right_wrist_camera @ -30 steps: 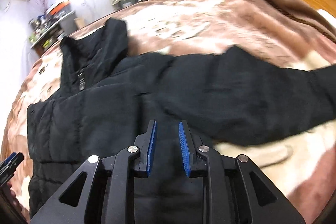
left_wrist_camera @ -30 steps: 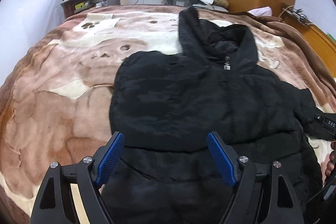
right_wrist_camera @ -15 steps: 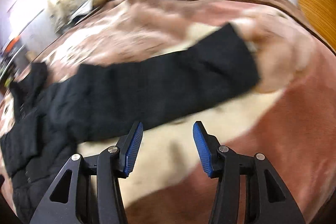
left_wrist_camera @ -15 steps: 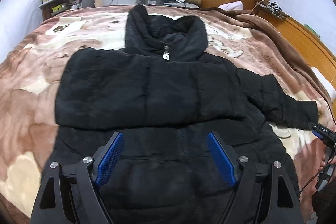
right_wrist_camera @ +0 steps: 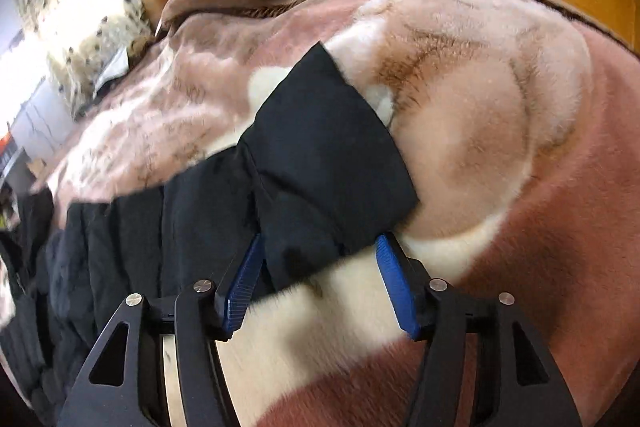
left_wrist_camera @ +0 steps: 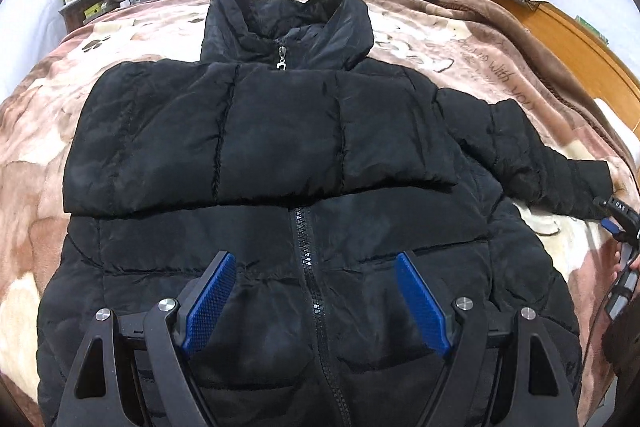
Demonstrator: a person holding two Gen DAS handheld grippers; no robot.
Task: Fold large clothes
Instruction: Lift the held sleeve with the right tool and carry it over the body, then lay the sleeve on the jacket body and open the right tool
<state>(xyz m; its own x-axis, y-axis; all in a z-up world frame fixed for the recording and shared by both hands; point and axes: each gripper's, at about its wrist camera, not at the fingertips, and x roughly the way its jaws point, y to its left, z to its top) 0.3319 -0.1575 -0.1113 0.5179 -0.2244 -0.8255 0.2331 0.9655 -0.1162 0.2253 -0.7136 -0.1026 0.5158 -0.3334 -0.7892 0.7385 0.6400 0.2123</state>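
Jacket (left_wrist_camera: pixel 280 131) lies zipped, front up, flat on the bed blanket (left_wrist_camera: pixel 472 39), hood toward the far wall. One sleeve (left_wrist_camera: pixel 168 143) is already folded across the chest, lying on the front panel, so it looks like the sleeve-in stage is half done. Other sleeve (right_wrist_camera: pixel 320 163) is out sideways on the blanket, cuff end nearest the right gripper (right_wrist_camera: pixel 320 287). Right fingers spread, straddling the cuff's near edge; fabric sits between them but not pinched yet. Likely lined up there because the cuff is the handle for swinging that sleeve over the chest. Left gripper (left_wrist_camera: pixel 316 299) hovers over the lower front near the zipper (left_wrist_camera: pixel 308 267), fingers spread wide, holding nothing; probably parked to pin the body while the sleeve moves. Puffy fill may spring back, so expect to press the fold.
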